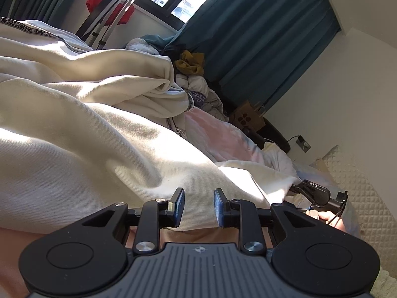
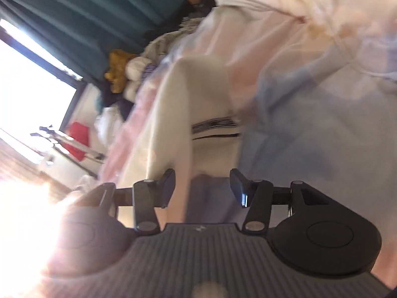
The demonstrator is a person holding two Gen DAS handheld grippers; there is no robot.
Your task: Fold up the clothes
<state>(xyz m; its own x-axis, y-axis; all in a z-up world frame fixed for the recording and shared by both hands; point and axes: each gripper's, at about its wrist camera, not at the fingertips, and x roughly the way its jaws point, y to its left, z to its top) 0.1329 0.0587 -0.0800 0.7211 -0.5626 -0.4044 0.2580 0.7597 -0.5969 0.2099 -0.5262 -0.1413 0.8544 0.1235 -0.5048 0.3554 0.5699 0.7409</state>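
Note:
A cream sweatshirt point(image 1: 86, 129) lies rumpled on the bed and fills the left wrist view. My left gripper point(image 1: 199, 207) is open, its jaws low at the garment's near edge with cloth between them. The right gripper point(image 1: 320, 195) shows at the right of this view, held by a hand at the garment's edge. In the blurred right wrist view, my right gripper point(image 2: 202, 186) is open over the cream sleeve point(image 2: 198, 104) with its striped cuff point(image 2: 214, 126); the sleeve's end lies between the jaws.
The bed sheet point(image 1: 223, 134) is pink and pale blue. A pile of clothes point(image 1: 191, 74) lies by the teal curtain point(image 1: 260, 37). A drying rack with red garments point(image 1: 109, 7) stands at the window. A quilted headboard point(image 1: 359, 186) is at the right.

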